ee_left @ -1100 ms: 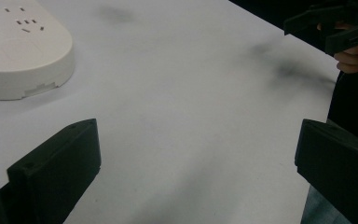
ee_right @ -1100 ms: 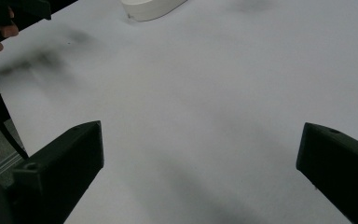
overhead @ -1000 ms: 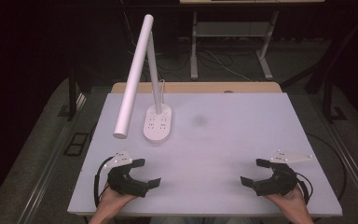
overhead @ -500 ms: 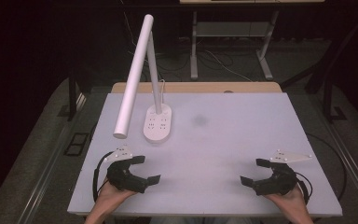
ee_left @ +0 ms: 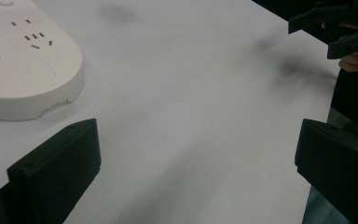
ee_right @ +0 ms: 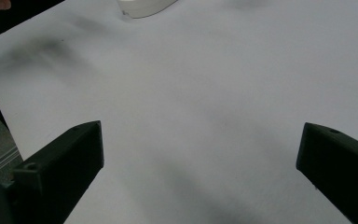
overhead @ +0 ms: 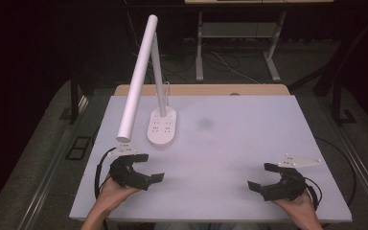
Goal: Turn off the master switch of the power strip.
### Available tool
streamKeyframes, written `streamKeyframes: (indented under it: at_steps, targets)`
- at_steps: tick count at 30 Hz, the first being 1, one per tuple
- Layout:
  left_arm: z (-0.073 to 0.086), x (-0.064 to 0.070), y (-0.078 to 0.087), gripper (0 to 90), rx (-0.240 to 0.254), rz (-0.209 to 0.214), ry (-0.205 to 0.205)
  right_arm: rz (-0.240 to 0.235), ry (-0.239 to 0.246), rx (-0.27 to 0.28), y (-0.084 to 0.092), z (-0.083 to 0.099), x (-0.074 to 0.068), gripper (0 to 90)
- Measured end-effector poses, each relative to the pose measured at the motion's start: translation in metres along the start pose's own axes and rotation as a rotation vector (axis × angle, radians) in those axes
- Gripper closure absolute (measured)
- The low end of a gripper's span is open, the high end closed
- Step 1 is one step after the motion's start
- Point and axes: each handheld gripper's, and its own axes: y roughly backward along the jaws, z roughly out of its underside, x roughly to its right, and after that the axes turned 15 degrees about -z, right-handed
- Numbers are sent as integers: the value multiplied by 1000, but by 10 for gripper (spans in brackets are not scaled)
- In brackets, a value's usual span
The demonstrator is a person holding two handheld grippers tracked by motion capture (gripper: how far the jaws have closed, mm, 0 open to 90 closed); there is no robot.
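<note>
1. the desk lamp (overhead: 160,127) stands on the white surface (overhead: 249,124) at about 10 o'clock from its middle, and it is the nearest thing to either hand. its oval base carries socket slots on top, a thin post rises from the far end of that base, and the long white tube head slants down toward the near left, ending just above the left tongs.

2. the left tongs (overhead: 146,167) sit at 7 o'clock on the surface, held from below by the person's left hand (overhead: 112,191). the jaws stand wide apart with nothing between them. in the left gripper view the base (ee_left: 25,70) lies at 10 o'clock, near but not touching the nearer jaw, so i judge this hand is placed to go for the lamp.

3. the right tongs (overhead: 264,176) rest at 5 o'clock, well apart from the lamp, with the right hand (overhead: 299,208) behind them. these jaws are also spread and empty; the right gripper view looks across bare surface (ee_right: 205,102) with the edge of the base (ee_right: 144,7) at 12 o'clock.

4. both tongs point inward toward the middle, low over the surface. that reads as a ready stance: open jaws keep either hand free to close on the post or base.

5. the tilted head overhangs the left hand, so a reach for the base is likely best made under it, from the near side.
</note>
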Motion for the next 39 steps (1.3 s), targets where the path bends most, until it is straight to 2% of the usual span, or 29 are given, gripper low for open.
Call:
streamKeyframes:
  at_steps: [6, 29, 39]
  targets:
    - [-8, -6, 2, 0, 6, 6, 5, 2, 2, 2, 0, 0, 0, 1]
    - [-40, -32, 7, 0, -15, -37, 4, 1, 5, 0, 0, 0, 0, 1]
    - [-47, -40, 5, 0, -24, -53, 16, 2, 7, -3, -1, 0, 0, 1]
